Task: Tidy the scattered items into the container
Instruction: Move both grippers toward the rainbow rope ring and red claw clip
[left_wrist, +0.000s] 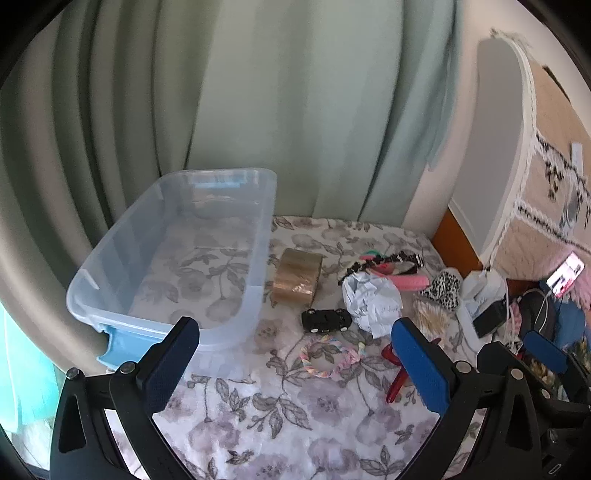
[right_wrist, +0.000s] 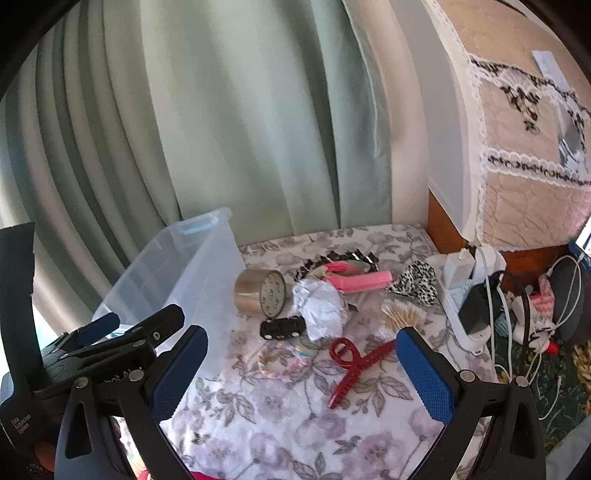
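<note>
Both the left gripper (left_wrist: 295, 360) and right gripper (right_wrist: 301, 373) hover with jaws wide apart, holding nothing. The clear bin (left_wrist: 110, 266) sits empty at left. The red hair clip (right_wrist: 354, 363) lies nearest the right gripper; closing across its narrow spine looks best.

Clear bin (left_wrist: 110, 273), apparently empty

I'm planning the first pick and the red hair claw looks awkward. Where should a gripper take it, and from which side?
Grip the red hair claw across its straight toothed body, coming down from above with the right gripper, which is open and nearest. It lies flat on the floral cover; the looped handle end looks likelier to slip.
</note>
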